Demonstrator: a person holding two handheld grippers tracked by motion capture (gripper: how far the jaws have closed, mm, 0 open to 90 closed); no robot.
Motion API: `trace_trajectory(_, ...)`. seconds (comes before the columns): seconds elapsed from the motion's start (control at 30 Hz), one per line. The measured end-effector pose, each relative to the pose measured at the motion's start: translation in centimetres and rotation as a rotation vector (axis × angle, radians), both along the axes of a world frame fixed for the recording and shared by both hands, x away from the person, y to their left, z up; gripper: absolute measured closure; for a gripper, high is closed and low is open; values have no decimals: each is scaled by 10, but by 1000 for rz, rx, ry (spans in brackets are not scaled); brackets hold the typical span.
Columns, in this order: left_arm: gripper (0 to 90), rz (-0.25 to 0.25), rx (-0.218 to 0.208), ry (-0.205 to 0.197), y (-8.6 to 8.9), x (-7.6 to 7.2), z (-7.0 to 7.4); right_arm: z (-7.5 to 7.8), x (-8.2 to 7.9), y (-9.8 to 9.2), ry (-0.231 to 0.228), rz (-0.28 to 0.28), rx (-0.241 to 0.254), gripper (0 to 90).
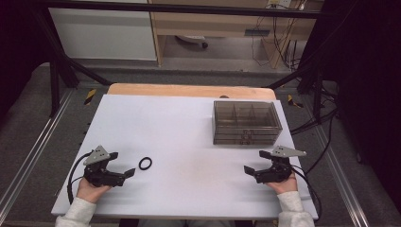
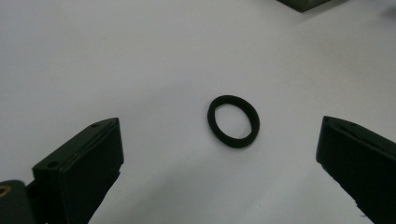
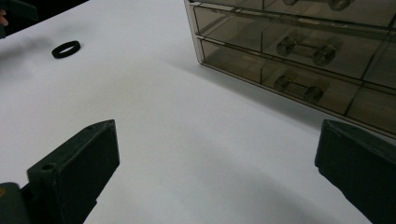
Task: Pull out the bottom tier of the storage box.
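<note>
Ring [image 2: 233, 121] flat on table [image 1: 189, 142], just ahead of left gripper [image 1: 124, 166], jaws wide, empty; right gripper [image 1: 253, 163] well apart, also open.

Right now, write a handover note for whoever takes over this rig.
Left gripper: open, holding nothing, fingers aimed at the black ring, which lies flat on the white table just ahead of them, untouched.
Right gripper: open, empty, low over the table, in front of the smoky drawer box.
Done: nothing grasped yet; the drawers look shut.
Left: probably pick up the ring, then deal with the box.
</note>
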State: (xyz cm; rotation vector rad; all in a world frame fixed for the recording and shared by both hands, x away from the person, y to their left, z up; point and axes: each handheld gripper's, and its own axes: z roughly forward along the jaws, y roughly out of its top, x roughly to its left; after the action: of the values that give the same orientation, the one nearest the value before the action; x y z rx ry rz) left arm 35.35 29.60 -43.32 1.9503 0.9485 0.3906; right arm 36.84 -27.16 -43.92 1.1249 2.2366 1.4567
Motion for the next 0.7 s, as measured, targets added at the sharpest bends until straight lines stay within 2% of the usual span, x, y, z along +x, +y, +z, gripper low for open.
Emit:
trace_trajectory(0.4,8,-5,9,7,-1,0,-1,3,0,1,-8,-2,-15,4)
trace_trajectory(0.7,8,-3,9,8,-1,0,-1,4,1,5,-25,0,-44,4)
